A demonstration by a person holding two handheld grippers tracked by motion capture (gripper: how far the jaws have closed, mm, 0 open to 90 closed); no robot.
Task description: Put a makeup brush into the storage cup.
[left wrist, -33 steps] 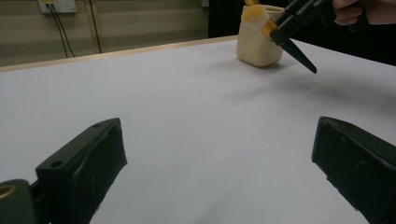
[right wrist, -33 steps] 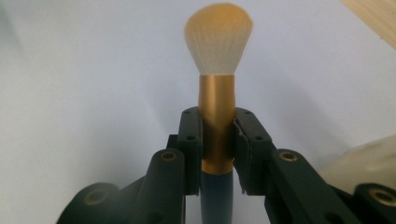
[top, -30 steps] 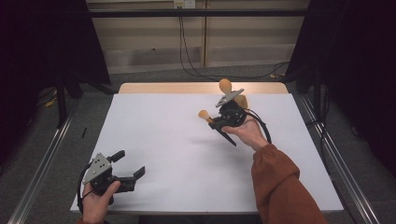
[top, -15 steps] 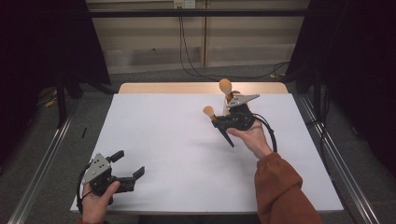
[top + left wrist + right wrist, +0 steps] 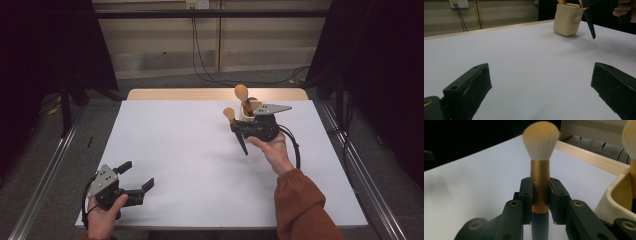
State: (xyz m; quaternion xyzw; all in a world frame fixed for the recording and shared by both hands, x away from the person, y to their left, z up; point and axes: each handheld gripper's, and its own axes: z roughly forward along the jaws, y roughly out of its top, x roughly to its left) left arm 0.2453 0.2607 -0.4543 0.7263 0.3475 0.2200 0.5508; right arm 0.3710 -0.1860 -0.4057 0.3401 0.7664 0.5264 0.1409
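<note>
My right gripper [image 5: 243, 129] is shut on a makeup brush [image 5: 229, 113] at its gold ferrule, just left of a cream cup [image 5: 247, 113] at the table's far right. The brush stands nearly upright, its pale bristle head up and its dark handle [image 5: 243, 146] pointing down above the table. In the right gripper view the pads [image 5: 526, 195] clamp the ferrule of the brush [image 5: 541, 142], and the cup's rim [image 5: 616, 192] sits at the right. A second brush [image 5: 241, 92] stands in the cup. My left gripper [image 5: 136, 175] rests open at the near left; its jaws [image 5: 541, 90] hold nothing.
The white table top [image 5: 190, 150] has a wooden strip [image 5: 200, 94] along its far edge. In the left gripper view the cup [image 5: 566, 20] and the hanging brush handle [image 5: 590, 26] lie far ahead. Metal rails run along both sides of the table.
My right gripper has carried the brush a little to the right and farther away, closer to the cup. The left gripper has stayed where it was.
</note>
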